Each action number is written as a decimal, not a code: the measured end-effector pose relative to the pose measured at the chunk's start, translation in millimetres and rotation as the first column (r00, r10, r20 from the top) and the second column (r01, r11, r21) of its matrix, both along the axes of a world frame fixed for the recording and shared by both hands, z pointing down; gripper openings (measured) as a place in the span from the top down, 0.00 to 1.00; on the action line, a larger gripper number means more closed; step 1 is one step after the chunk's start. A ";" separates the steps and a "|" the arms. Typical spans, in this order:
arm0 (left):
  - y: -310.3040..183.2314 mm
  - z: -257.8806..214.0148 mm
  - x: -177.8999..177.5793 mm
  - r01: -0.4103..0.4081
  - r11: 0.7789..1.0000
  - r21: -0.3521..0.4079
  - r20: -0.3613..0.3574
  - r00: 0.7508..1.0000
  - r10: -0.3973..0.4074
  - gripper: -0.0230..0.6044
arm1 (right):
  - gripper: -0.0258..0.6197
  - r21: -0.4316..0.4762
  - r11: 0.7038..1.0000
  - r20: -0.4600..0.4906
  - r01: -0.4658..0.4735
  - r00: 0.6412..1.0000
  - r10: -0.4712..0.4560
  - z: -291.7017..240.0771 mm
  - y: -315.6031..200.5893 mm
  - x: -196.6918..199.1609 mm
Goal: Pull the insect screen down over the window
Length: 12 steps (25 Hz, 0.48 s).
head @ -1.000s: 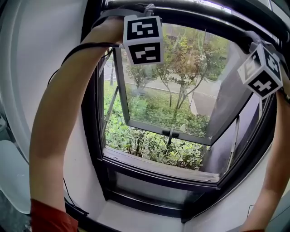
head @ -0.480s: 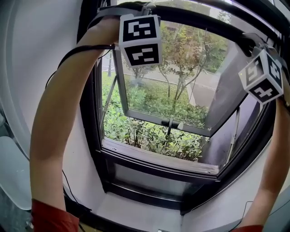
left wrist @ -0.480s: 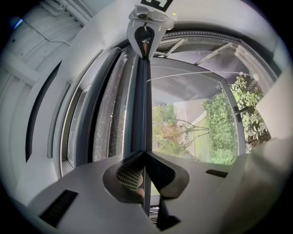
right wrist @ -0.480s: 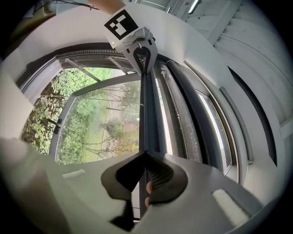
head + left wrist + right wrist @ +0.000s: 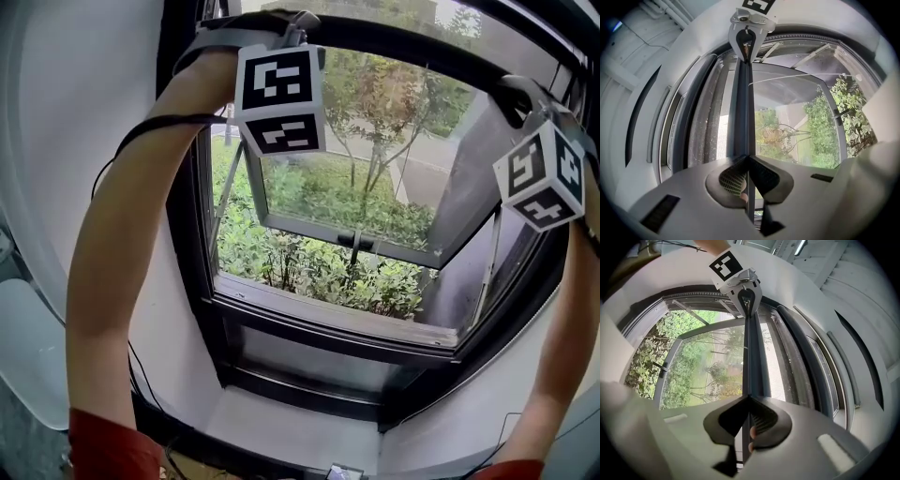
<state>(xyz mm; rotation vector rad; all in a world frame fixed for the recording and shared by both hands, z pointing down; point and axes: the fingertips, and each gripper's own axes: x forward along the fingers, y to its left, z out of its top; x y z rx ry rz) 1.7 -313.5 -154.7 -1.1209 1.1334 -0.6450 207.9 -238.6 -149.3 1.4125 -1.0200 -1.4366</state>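
The insect screen's dark pull bar [image 5: 412, 45] runs across the top of the window opening. My left gripper [image 5: 298, 21] is shut on its left part, just above its marker cube [image 5: 279, 98]. My right gripper [image 5: 517, 94] is shut on the bar's right end, beside its own cube [image 5: 542, 173]. In the left gripper view the bar [image 5: 743, 108] runs edge-on from my left gripper [image 5: 749, 157] up to the right gripper [image 5: 747, 57]. The right gripper view mirrors this: the bar [image 5: 751, 352] runs from my right gripper [image 5: 749, 397] to the left gripper [image 5: 749, 303]. Grey mesh [image 5: 699, 126] shows beside the bar.
The glass sash [image 5: 356, 246] is swung outward, with bushes and a path beyond it. The dark window frame [image 5: 192, 234] and sill [image 5: 328, 314] lie below. White wall flanks both sides, and both bare forearms reach up past the frame.
Both grippers have come down a little together, bringing the pull bar lower against the window opening. Their hold on the bar looks the same.
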 end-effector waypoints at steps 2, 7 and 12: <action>-0.6 4.3 -1.3 -0.005 1.000 0.000 -0.002 1.000 0.005 0.92 | 0.92 -0.003 1.000 0.003 0.001 1.000 -0.001 5.1 -1.4 0.7; -1.2 21.0 -2.9 -0.006 1.000 -0.003 0.000 1.000 0.006 0.92 | 0.92 -0.013 1.000 0.003 0.005 1.000 -0.005 22.5 -2.4 0.2; -0.4 35.4 -2.4 -0.009 1.000 -0.005 -0.002 1.000 0.009 0.92 | 0.92 -0.009 1.000 0.008 0.006 1.000 -0.006 36.6 -1.5 0.6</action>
